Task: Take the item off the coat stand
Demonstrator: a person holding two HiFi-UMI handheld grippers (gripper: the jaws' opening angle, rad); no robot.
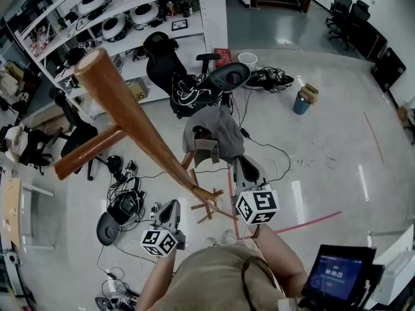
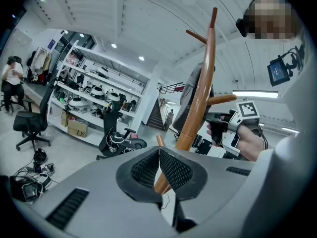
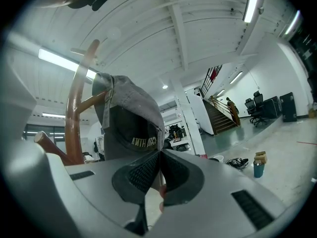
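Cap (image 3: pixel 132 108) on coat stand (image 3: pixel 74 110), brim downward

Person's got a khaki short-sleeve tee (image 1: pixel 214 278) on, left gripper (image 2: pixel 159 151) and right gripper (image 3: pixel 159 155) both grey with black mesh pads (image 2: pixel 174 170), white marker cubes (image 1: pixel 257 207)

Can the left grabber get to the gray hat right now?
Probably not directly: the wooden pole stands between the left gripper and the gray hat hanging beyond it, so it must go around.

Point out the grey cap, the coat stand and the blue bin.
grey cap (image 1: pixel 217 127): head view, on its crown.
coat stand (image 1: pixel 133 113): head view, on its pole.
blue bin (image 1: pixel 299 103): head view, on its side.
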